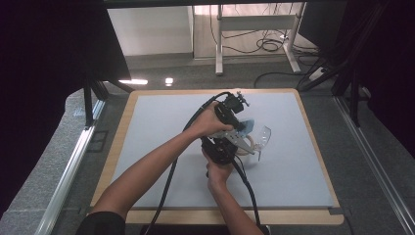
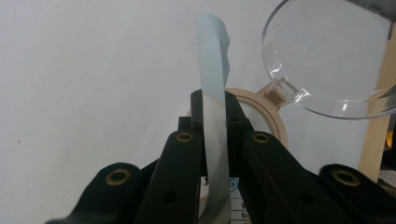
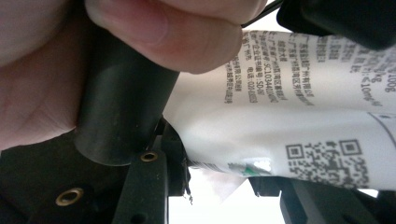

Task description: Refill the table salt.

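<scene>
Two hand-held grippers meet at centre frame: the left hand-held gripper (image 1: 243, 128) and the right hand-held gripper (image 1: 234, 147). One pale blue sachet (image 2: 214, 93), one white printed tube (image 3: 299, 135), one pair of glasses (image 1: 260, 137), one worktop (image 1: 156, 127).

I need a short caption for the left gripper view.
Left gripper pinching a pale blue strip beside a clear plastic lid.

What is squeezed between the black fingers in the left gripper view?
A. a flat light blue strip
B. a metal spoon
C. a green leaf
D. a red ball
A: in the left gripper view the left gripper has its fingers closed on a flat light blue strip that stands up between them.
</scene>
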Available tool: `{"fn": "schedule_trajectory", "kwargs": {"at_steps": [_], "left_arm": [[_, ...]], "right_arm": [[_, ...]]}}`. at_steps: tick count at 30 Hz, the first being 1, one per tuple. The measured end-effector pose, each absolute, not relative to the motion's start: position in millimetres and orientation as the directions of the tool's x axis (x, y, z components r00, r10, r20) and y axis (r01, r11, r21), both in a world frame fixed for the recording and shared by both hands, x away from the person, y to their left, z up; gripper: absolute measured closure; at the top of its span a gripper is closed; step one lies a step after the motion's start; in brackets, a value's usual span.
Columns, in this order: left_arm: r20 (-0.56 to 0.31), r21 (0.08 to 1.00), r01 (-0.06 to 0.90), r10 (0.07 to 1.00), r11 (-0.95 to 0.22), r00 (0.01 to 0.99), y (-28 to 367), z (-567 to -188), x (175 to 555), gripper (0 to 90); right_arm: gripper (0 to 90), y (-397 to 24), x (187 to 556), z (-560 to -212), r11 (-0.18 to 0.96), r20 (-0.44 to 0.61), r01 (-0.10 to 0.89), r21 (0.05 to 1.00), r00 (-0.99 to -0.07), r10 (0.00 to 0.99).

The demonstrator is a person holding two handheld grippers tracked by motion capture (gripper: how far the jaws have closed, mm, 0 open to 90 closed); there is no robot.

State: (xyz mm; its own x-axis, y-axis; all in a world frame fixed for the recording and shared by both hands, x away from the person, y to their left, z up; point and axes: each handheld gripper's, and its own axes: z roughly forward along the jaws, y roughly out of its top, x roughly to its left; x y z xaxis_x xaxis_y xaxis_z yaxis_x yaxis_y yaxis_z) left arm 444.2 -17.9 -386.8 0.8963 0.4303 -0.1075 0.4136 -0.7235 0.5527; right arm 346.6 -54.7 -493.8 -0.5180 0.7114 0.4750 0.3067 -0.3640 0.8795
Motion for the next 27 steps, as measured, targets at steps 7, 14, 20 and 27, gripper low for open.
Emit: {"fn": "schedule_trajectory", "kwargs": {"at_steps": [7, 14, 20, 27], "left_arm": [[-0.106, 0.554, 0.411, 0.429, -0.724, 0.897, -17.8, -386.6, 444.5, 87.5], [-0.105, 0.554, 0.411, 0.428, -0.724, 0.897, -17.9, -386.4, 444.6, 87.6], [-0.106, 0.552, 0.413, 0.430, -0.724, 0.896, -17.2, -386.7, 444.7, 87.5], [-0.110, 0.552, 0.416, 0.431, -0.723, 0.896, -16.5, -387.6, 444.8, 87.6]], "right_arm": [[64.2, -54.9, 346.7, -493.6, -0.363, 0.474, 0.306, 0.880, -0.518, 0.712], [64.2, -55.0, 346.7, -493.3, -0.361, 0.472, 0.305, 0.881, -0.519, 0.713], [64.2, -54.8, 346.9, -493.5, -0.359, 0.470, 0.305, 0.882, -0.520, 0.713], [64.2, -54.6, 346.7, -494.2, -0.355, 0.469, 0.309, 0.882, -0.520, 0.714]]}}
